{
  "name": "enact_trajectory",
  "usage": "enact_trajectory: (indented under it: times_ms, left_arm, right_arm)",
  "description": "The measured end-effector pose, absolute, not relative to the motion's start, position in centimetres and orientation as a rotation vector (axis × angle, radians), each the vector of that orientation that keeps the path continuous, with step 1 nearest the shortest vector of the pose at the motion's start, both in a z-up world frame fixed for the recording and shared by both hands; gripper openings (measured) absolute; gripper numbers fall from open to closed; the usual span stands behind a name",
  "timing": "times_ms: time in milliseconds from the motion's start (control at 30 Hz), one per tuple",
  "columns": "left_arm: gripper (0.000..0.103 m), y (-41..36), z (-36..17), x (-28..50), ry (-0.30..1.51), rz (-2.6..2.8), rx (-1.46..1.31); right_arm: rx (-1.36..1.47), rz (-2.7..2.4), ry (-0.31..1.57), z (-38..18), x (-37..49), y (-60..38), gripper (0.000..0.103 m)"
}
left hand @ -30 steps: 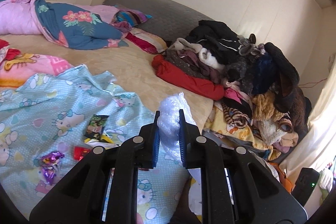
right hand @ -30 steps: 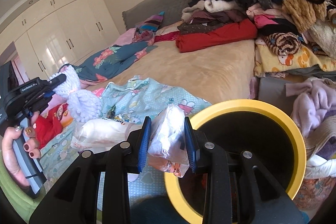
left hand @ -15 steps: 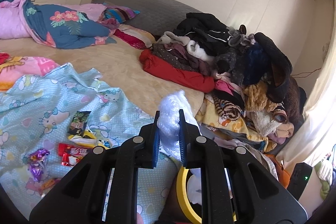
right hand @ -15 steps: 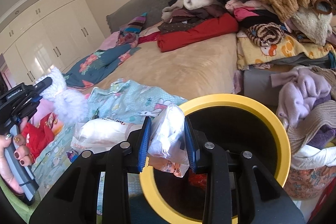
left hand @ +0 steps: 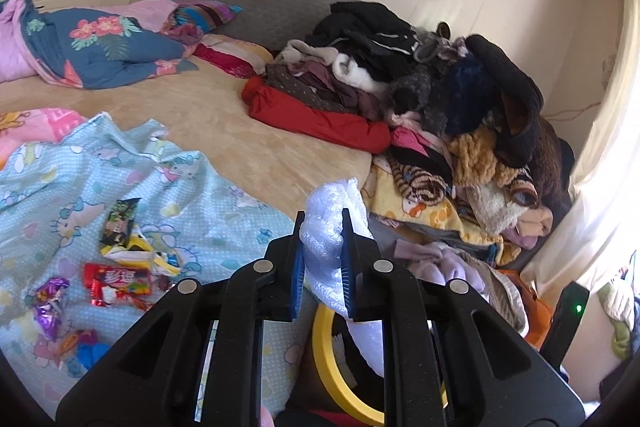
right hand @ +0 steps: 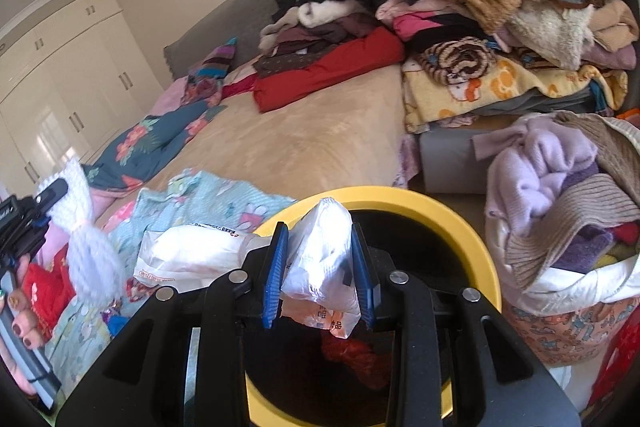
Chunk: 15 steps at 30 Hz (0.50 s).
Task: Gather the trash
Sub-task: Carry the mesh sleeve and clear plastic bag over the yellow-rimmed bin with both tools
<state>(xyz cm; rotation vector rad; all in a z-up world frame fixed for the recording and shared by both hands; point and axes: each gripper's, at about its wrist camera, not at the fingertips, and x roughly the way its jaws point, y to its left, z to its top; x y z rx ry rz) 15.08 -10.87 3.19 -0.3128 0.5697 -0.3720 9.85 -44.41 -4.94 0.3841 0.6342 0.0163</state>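
While right tongs (right hand: 320,267) pinch a clear bag (right hand: 322,263) above the yellow-rimmed bin (right hand: 472,227), left tongs (left hand: 323,251) clamp white foam wrap (left hand: 332,227) beside a bed (left hand: 240,131) strewn with wrappers (left hand: 120,275).

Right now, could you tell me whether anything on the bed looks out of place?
Yes: loose snack wrappers lie scattered on the Hello Kitty sheet, and a white plastic package sits near the yellow-rimmed bin rather than inside it.

White bubble wrap (left hand: 326,239) & crumpled clear plastic bag (right hand: 320,263) held above yellow-rimmed bin (right hand: 486,267); wrappers (left hand: 120,275) on sheet.
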Motion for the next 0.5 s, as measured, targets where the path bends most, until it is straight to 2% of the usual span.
enact_trajectory:
  times_ms: [500]
  left_arm:
    - [0.01,-17.2,0.8,14.5,0.645,-0.485,-0.194]
  right_arm:
    - [0.41,-0.121,0.63,-5.9,9.6,-48.1,0.03]
